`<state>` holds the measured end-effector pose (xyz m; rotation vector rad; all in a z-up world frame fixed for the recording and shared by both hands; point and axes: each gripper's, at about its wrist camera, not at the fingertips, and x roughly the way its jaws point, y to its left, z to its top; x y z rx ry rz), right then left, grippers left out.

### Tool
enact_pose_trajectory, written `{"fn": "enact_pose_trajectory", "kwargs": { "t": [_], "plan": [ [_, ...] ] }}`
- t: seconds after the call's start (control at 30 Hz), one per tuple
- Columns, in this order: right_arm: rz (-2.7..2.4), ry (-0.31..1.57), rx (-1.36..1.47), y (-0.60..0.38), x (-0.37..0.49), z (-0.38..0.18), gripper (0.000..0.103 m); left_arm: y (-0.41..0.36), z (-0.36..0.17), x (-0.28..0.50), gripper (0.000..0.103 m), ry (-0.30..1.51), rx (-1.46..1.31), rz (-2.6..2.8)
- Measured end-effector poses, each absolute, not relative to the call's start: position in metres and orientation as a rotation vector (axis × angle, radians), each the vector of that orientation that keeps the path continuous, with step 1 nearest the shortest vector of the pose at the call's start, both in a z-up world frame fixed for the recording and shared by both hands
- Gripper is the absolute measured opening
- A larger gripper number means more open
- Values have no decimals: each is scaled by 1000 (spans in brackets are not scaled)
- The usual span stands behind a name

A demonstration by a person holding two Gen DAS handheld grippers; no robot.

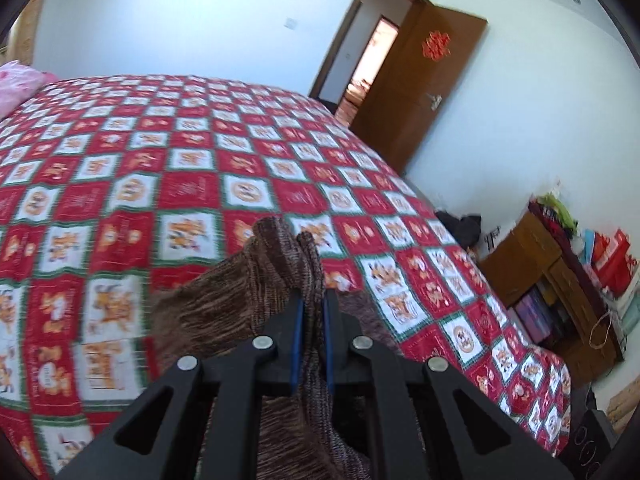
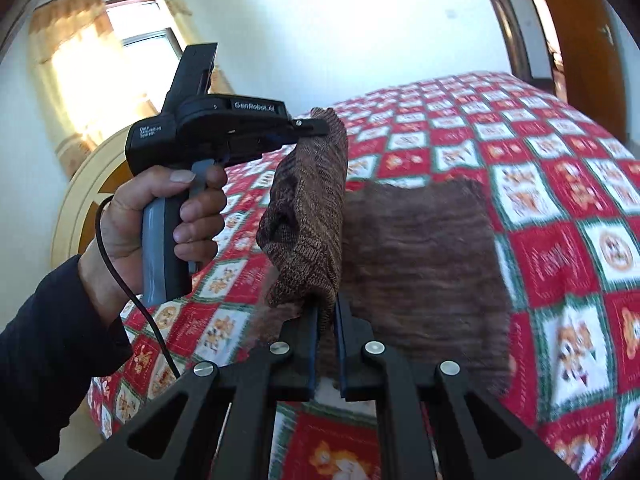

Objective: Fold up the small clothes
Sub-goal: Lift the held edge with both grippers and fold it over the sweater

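**Brown knit lifted over a checked bed**

A bed spread with a red, white and green checked quilt fills the room, a wooden door standing open behind it. A brown knitted garment hangs just above the quilt, stretched between two tools. The left tongs are clamped on one edge, gripped by a hand in a dark sleeve; the right tongs pinch another.
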<state>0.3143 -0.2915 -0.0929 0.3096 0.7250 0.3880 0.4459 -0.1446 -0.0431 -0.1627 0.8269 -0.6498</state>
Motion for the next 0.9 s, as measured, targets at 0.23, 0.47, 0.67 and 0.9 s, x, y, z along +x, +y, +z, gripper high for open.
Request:
{"fn": "enact_pose_trajectory", "kwargs": {
  "t": [0.23,0.47,0.67,0.9],
  "plan": [
    [330,795,402,-337,313,-119,6,-196,-60,443,9,862,-80,-687],
    [301,873,497,-361,315,-149,5,-241,-81,444,9,904,7,-692],
    [279,908,502,-366,316,-157,5,-271,-98,442,9,907,98,-681],
    [273,923,521,-367,309,-166,5,-288,-108,432,13,886,188,-688]
  ]
}}
